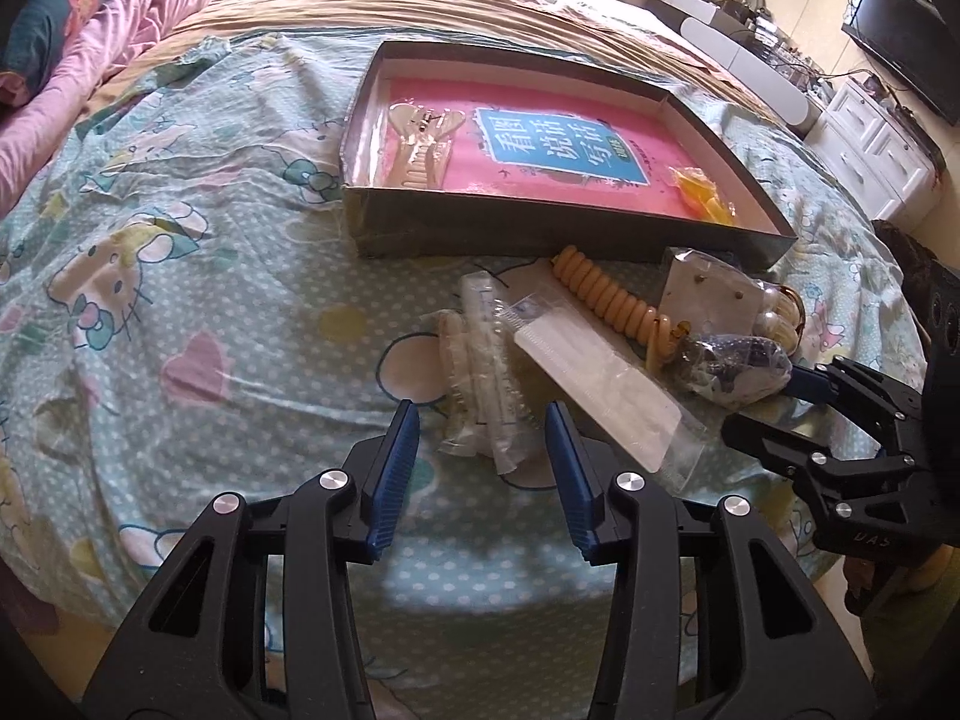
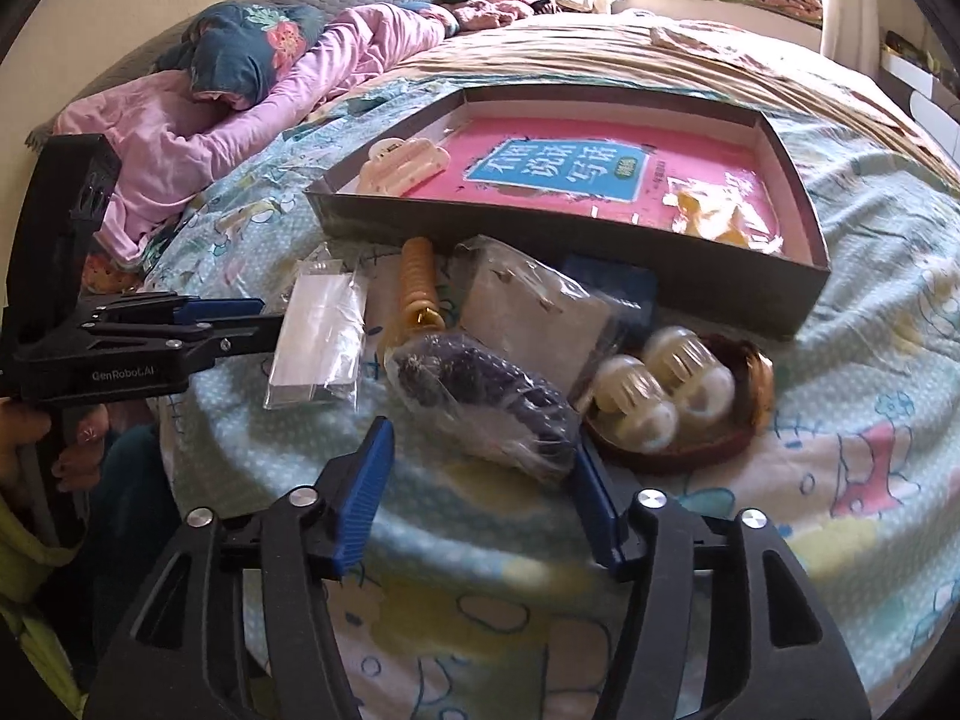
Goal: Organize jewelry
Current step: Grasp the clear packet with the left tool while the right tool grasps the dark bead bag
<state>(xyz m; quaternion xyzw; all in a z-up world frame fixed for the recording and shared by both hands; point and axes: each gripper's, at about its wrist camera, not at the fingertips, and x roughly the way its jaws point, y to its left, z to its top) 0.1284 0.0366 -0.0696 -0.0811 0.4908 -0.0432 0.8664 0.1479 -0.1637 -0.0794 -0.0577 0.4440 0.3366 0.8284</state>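
A shallow dark box (image 1: 540, 237) with a pink book cover as its floor lies on the bed. It holds a beige claw clip (image 1: 420, 144) and an orange item in a clear packet (image 1: 702, 192). In front of it lie a clear packet of hair clips (image 1: 480, 360), a flat white packet (image 1: 600, 396), an orange spiral hair tie (image 1: 606, 294), a bagged earring card (image 1: 708, 294) and a bagged dark purple piece (image 2: 480, 402). My left gripper (image 1: 480, 408) is shut on the hair-clip packet. My right gripper (image 2: 480, 438) stands open around the purple piece's near end.
Two pearly claw clips (image 2: 660, 390) rest on a brown ring (image 2: 678, 450) at the right, beside a small blue box (image 2: 624, 288). Pink bedding (image 2: 240, 114) and a pillow lie at the far left. A hand (image 2: 24, 438) holds the left gripper. White drawers (image 1: 870, 150) stand past the bed.
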